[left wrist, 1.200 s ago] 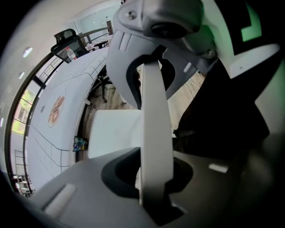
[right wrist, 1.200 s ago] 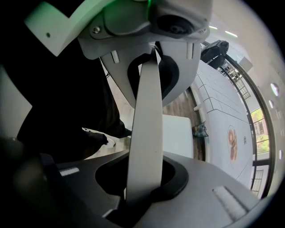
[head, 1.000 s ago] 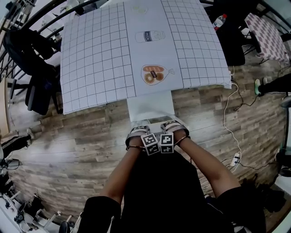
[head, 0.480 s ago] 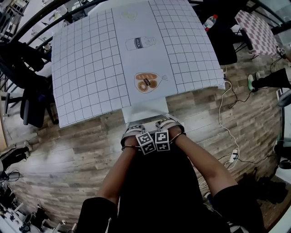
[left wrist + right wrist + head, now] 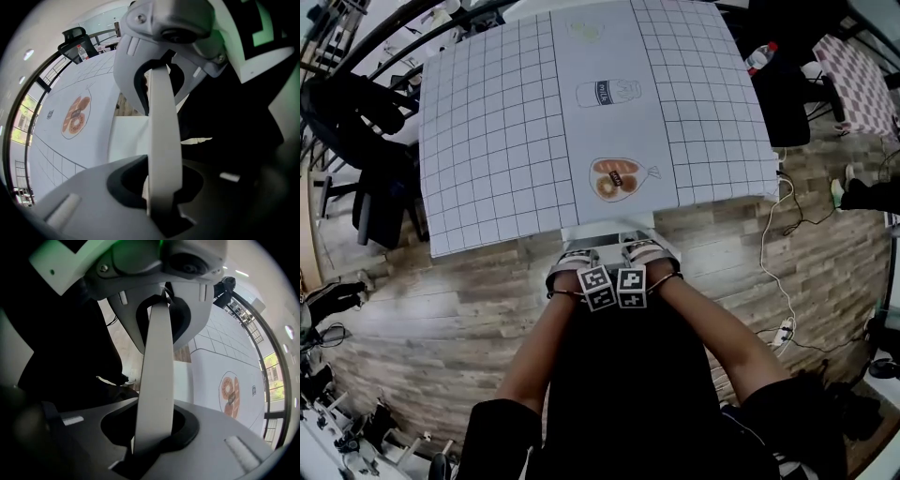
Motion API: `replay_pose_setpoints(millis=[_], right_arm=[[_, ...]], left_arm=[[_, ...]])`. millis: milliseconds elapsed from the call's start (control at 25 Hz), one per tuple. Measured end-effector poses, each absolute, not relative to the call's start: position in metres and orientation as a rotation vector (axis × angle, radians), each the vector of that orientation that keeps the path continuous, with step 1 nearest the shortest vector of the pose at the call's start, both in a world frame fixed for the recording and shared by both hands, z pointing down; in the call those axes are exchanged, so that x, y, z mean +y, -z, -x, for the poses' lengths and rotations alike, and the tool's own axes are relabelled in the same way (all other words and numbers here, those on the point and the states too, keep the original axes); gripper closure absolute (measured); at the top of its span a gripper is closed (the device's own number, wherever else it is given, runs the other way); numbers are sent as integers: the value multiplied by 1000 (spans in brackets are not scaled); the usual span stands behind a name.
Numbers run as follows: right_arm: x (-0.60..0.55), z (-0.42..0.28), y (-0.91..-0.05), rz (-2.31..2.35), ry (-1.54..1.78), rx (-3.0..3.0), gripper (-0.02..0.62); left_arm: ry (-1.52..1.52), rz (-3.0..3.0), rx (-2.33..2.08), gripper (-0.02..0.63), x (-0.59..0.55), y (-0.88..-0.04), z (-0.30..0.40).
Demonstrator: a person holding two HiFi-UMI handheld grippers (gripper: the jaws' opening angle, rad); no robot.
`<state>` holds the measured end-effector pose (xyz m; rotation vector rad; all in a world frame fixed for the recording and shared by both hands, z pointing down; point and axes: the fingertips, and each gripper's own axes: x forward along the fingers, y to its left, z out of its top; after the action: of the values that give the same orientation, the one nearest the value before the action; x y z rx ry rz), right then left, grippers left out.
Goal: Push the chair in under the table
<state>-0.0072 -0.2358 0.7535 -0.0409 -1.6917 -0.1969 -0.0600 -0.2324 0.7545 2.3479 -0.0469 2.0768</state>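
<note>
Two grippers stand side by side just off the table's point(image 5: 487, 141) near edge, both pointing straight down. The left gripper point(image 5: 578, 265) and the right gripper point(image 5: 645, 258) are each clenched on the chair back point(image 5: 164, 126), a flat, smooth white bar with a slightly curved profile. In each gripper view the bar runs between the two grey jaws, and the dark recess of the near jaw sits against it. The marker cubes point(image 5: 614, 288) on the two grippers nearly touch one another.

The chair point(image 5: 609, 232) is white and mostly under the table. Only a narrow strip of its smooth seat shows between the table's near edge and the grippers.

The table is rectangular and covered with a white tablecloth point(image 5: 703, 112). A thin dark grid runs down both sides of the cloth, and the centre band is plain. On that band are a printed milk bottle point(image 5: 607, 93) and, nearer the chair, a printed bag of bread point(image 5: 619, 178).

Around the table the floor point(image 5: 441, 309) is made of worn wooden planks. Black office chairs point(image 5: 366, 122) stand at the table's left side. To the table's right a thin white cable point(image 5: 773, 253) snakes over the planks to a power strip point(image 5: 785, 330)
</note>
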Motion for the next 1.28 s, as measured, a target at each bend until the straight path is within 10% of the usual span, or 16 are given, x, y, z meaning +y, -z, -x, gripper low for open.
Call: replay_pose_setpoints(millis=[1280], right_arm=[[-324, -1, -755, 75, 211, -1711, 514]], left_arm=[[-2059, -2321, -107, 528, -318, -756, 50]])
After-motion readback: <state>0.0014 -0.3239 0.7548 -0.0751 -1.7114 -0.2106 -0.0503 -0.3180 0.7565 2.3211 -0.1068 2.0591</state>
